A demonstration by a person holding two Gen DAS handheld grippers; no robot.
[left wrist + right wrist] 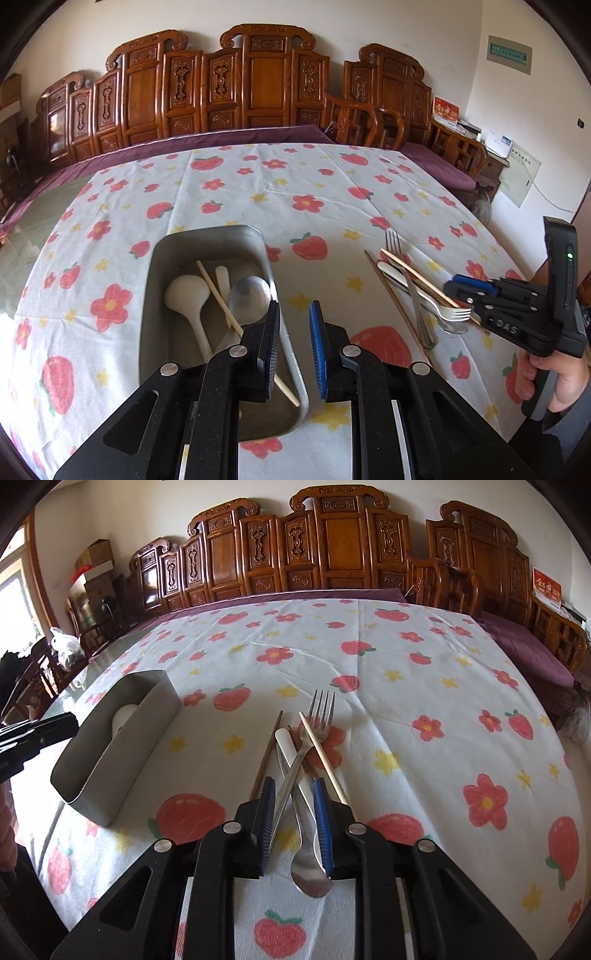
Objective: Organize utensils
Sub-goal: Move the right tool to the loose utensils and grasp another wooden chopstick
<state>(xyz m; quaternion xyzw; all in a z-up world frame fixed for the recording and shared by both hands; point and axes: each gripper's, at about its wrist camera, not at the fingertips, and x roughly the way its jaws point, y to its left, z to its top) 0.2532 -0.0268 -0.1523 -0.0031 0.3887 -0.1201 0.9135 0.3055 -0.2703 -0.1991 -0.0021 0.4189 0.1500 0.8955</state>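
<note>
A steel tray [162, 258] sits on the table and holds a white ladle [188, 295], a metal spoon [249, 299], a light chopstick [218, 295] and a small white utensil. My left gripper [293, 350] is open and empty over the tray's right rim. A pile of utensils lies to the right: a fork [320, 709], a metal spoon [308, 871], a white-handled piece [286, 744], a light chopstick [321, 753] and a dark chopstick [266, 757]. My right gripper [295, 823] is open with its fingers either side of the fork and spoon handles. The tray also shows in the right wrist view [110, 746].
The table carries a white cloth [295, 192] with strawberries and flowers. Carved wooden benches [251, 81] with purple cushions stand behind the table. A second fork [456, 314] lies in the pile. My right gripper also shows in the left wrist view [458, 291].
</note>
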